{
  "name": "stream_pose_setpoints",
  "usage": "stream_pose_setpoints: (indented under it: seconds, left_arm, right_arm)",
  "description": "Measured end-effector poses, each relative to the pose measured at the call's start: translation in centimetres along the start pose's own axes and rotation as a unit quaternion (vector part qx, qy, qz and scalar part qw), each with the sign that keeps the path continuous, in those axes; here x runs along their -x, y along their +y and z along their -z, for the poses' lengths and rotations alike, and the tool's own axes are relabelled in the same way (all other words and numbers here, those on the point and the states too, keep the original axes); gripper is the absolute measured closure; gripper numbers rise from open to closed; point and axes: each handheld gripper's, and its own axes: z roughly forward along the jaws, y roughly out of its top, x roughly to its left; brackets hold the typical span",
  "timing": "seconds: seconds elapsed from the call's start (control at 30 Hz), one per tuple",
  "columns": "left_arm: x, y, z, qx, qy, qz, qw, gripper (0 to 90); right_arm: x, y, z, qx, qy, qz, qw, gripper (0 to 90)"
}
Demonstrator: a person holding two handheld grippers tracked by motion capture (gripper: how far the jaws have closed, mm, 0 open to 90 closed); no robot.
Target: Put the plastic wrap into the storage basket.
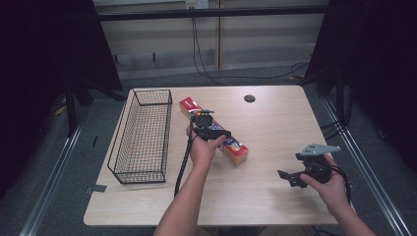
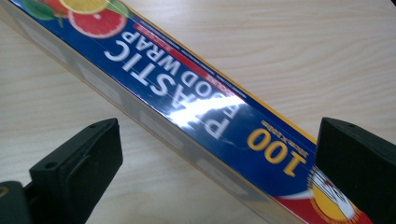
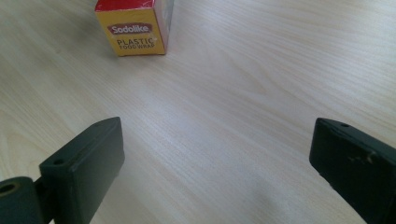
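Plastic wrap box flat, diagonal across table

food wrap box: both ends cut off by the edges in the left gripper view
box middle: hidden under the left gripper in the high view
small print: too blurry to read

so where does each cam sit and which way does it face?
High view: above the person's side, looking forward and down on the table, wire basket, both forearms and grippers.
Left gripper view: on the left gripper, looking down between its open jaws at the plastic wrap box.
Right gripper view: on the right gripper, looking low across the table past its open jaws.
Shared: all three show the box; the right gripper view sees its yellow end.
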Motion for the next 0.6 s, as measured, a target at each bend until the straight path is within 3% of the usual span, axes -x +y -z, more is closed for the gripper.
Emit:
stream_pose_setpoints:
  seconds: [0.2, 0.6]
  left_arm:
    - [-0.3, 0.4, -0.7, 0.001, 0.01, 0.015, 0.9998, 1.7]
    - [-0.2, 1.5, -2.0, -0.015, 0.035, 0.02, 0.9991, 2.4]
  right_arm:
    - [0.0, 0.0, -0.1, 0.0, 0.001, 0.001, 1.0, 3.0]
    - [-0.2, 0.1, -0.2, 0.001, 0.007, 0.002, 1.0, 3.0]
